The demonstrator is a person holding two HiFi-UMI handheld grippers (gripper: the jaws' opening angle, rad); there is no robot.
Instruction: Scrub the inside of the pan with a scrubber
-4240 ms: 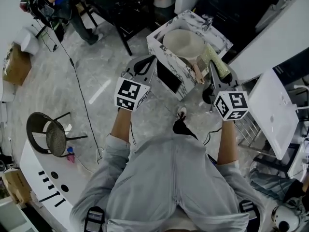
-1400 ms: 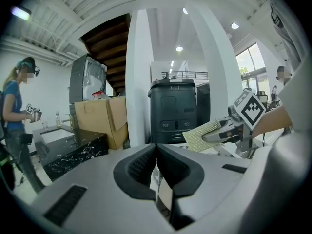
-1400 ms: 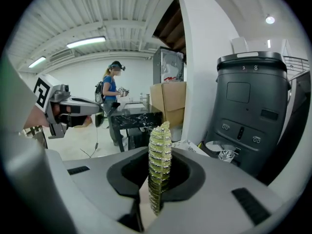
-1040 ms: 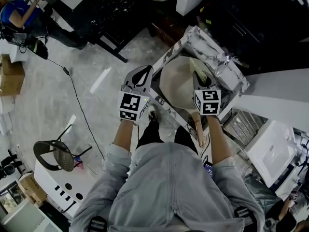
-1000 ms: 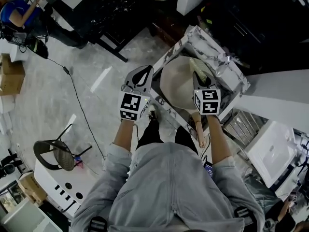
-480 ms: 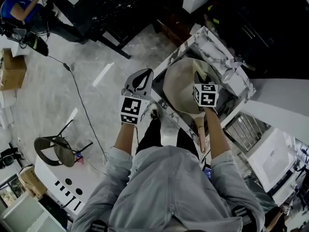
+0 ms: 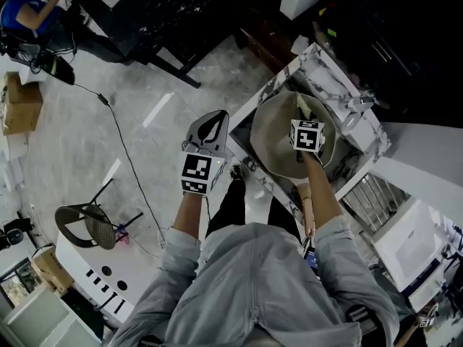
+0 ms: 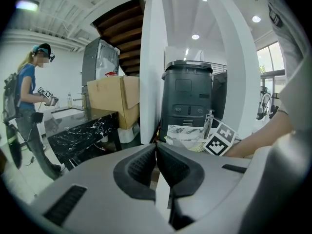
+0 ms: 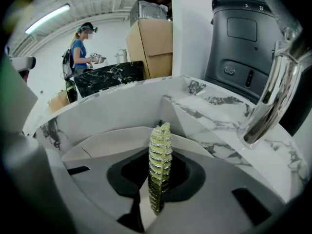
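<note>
A beige pan (image 7: 278, 132) lies inside the marble sink (image 7: 329, 67), and its wooden handle (image 7: 308, 212) points back toward me under my right forearm. My right gripper (image 7: 304, 118) hovers over the pan's inside, shut on a yellow-green scrubber (image 7: 302, 104). In the right gripper view the scrubber (image 9: 159, 160) stands edge-on between the jaws, above the pan's pale wall (image 9: 112, 140). To the left, outside the sink, my left gripper (image 7: 208, 121) is held over the floor. Its jaws (image 8: 157, 152) are pressed together on nothing.
A chrome faucet (image 9: 273, 96) rises at the sink's far right corner. A dish rack (image 7: 369, 194) sits to the right of the sink. A black marble counter (image 7: 166, 13), a person in blue (image 7: 22, 9), a floor cable (image 7: 126, 150) and a chair (image 7: 83, 226) are at left.
My right gripper has moved forward with the scrubber, from the pan's near side to over its middle. The left gripper has stayed shut beside the sink.
</note>
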